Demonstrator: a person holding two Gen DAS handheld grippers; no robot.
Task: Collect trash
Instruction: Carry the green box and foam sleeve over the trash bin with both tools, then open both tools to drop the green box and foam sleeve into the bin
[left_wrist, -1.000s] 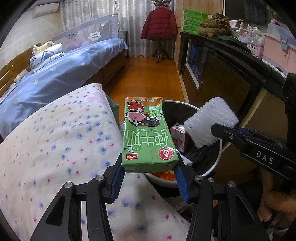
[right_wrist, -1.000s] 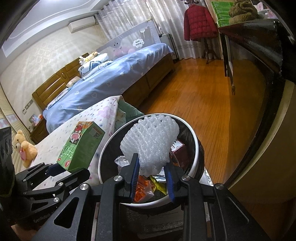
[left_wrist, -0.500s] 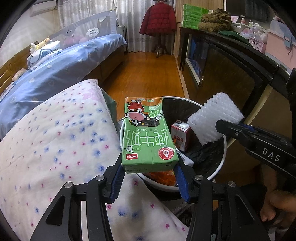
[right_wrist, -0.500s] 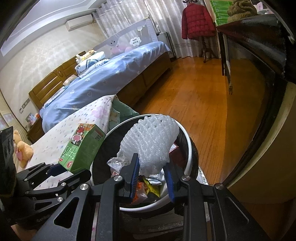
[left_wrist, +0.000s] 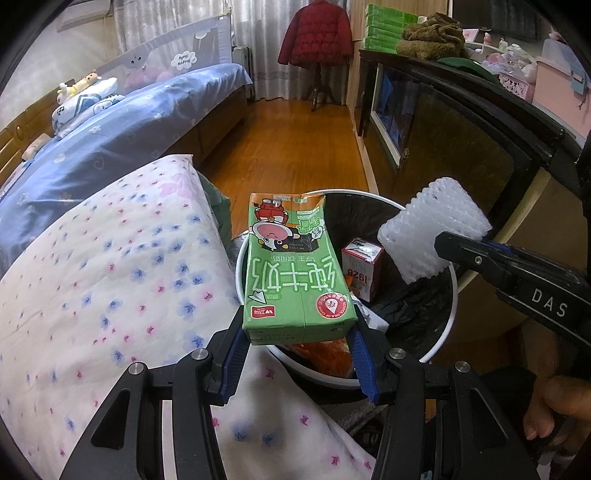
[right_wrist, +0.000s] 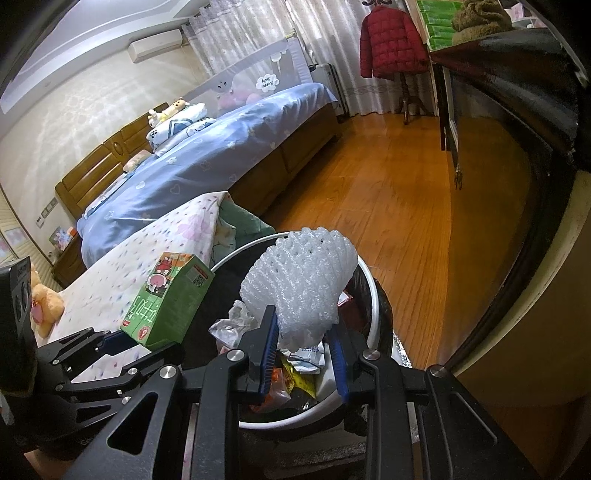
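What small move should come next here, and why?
Probably open both grippers. The left gripper holds the green milk carton and the right gripper holds the white foam net, both already above the trash bin.

green milk cartons: one
white foam nets: one
trash bins: one
small red cartons: one
red jackets: one

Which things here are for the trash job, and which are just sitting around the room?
For the job:
- green milk carton, in the left gripper
- white foam net, in the right gripper
- white trash bin
- small red carton inside the bin

Just lying about:
- red jacket
- teddy bear
- flowered quilt
- blue bed
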